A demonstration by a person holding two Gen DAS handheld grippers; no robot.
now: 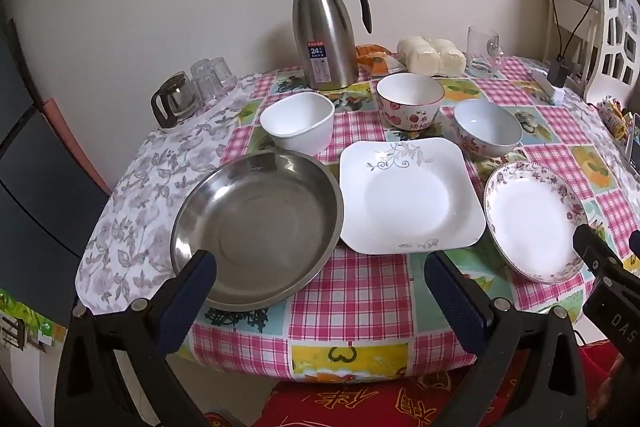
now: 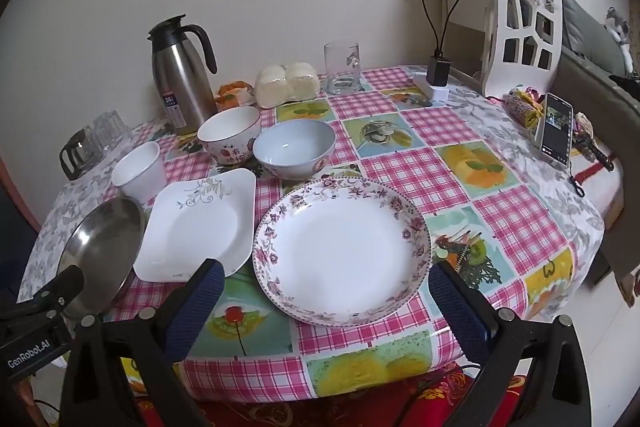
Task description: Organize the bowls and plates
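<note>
While both hand-held grippers (image 1: 320, 279) (image 2: 326, 291) gape empty, the floral-rimmed plate (image 2: 342, 251) sits white, seemingly clean, beside a square plate (image 2: 200, 223).

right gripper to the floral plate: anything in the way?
Nothing visible. The right gripper is open and hovers at the near edge of the floral-rimmed plate, with only tablecloth around it. The square plate sits beside it to the left, not between.

Soft, even indoor light fills both views, with only faint shadows under the dishes. The steel pan (image 1: 256, 223) and the thermos (image 1: 326, 27) carry dull reflections, without harsh glare. Focus is sharp throughout. Fisheye distortion bends the table (image 2: 420, 155) edge, and dark vignetting fills the corners.
</note>
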